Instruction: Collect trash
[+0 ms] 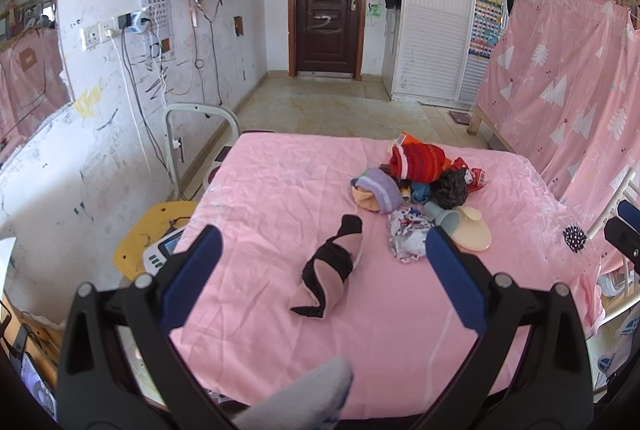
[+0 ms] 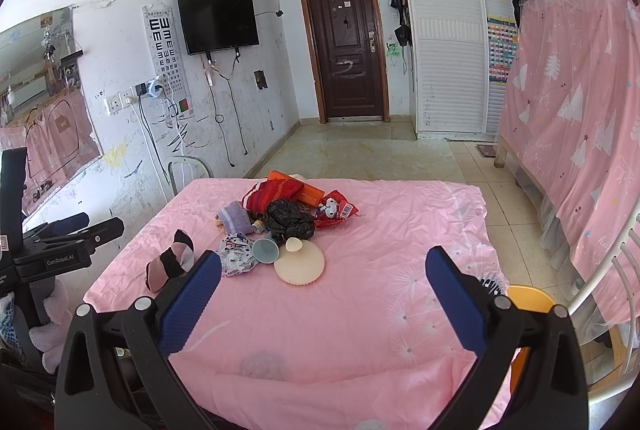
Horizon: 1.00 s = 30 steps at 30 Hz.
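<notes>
Both tongs hang spread wide and empty over a table draped in a pink cloth (image 1: 280, 189), where a heap of litter and oddments waits near the far edge. The left gripper (image 1: 323, 244) frames a pink-and-black sock (image 1: 332, 270), which lies alone on the cloth between its 2 blue fingers (image 1: 198, 270) and on the near side of the heap. Just beyond that sock, a crumpled printed wrapper (image 1: 408, 240) lies close against the inner side of the left gripper's right-hand finger. Behind the wrapper sit a grey-blue cup (image 1: 442, 220) on its side, a cream round brush (image 1: 474, 234), a crumpled black plastic bag (image 1: 452, 187), a purple sock (image 1: 378, 191) and a red striped knit piece (image 1: 418, 159). The right gripper (image 2: 323, 272) hovers nearer the viewer's end of the cloth, its jaws just as wide; the cream brush lies ahead and between them, and the wrapper is just beside its left-hand finger. A red cartoon-printed packet (image 2: 334, 211) lies at the right side of the heap, touching the black bag. A grey sock-like shape (image 1: 304, 396) blurs the near foreground.
</notes>
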{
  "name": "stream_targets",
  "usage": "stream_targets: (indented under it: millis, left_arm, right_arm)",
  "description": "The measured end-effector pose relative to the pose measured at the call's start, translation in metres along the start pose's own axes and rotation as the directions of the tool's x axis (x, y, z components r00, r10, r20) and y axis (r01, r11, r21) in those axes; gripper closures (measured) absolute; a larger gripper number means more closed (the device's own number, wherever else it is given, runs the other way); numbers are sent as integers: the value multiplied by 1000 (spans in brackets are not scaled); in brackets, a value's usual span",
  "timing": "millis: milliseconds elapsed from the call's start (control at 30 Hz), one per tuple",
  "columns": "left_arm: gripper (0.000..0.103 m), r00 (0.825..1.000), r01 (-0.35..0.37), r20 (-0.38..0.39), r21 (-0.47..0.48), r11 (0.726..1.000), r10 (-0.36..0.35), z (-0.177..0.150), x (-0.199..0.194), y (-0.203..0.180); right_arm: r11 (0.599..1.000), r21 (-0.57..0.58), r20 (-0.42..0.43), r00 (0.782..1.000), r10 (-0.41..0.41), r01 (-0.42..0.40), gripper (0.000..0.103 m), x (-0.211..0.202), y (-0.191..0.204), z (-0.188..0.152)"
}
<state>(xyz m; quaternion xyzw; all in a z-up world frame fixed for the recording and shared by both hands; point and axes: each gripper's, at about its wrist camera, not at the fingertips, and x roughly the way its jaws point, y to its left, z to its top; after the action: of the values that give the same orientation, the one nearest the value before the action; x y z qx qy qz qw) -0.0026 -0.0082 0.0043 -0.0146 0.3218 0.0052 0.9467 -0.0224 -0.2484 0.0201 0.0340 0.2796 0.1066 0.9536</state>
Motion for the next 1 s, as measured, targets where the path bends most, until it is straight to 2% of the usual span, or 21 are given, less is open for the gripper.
stream_targets:
  millis: [1000]
  left_arm:
    - [6,1000,-2,2,0,1000,2,-1,1,2]
  right_arm:
    - [1000,0,2,1000,2,-2,11,-1,0,-1]
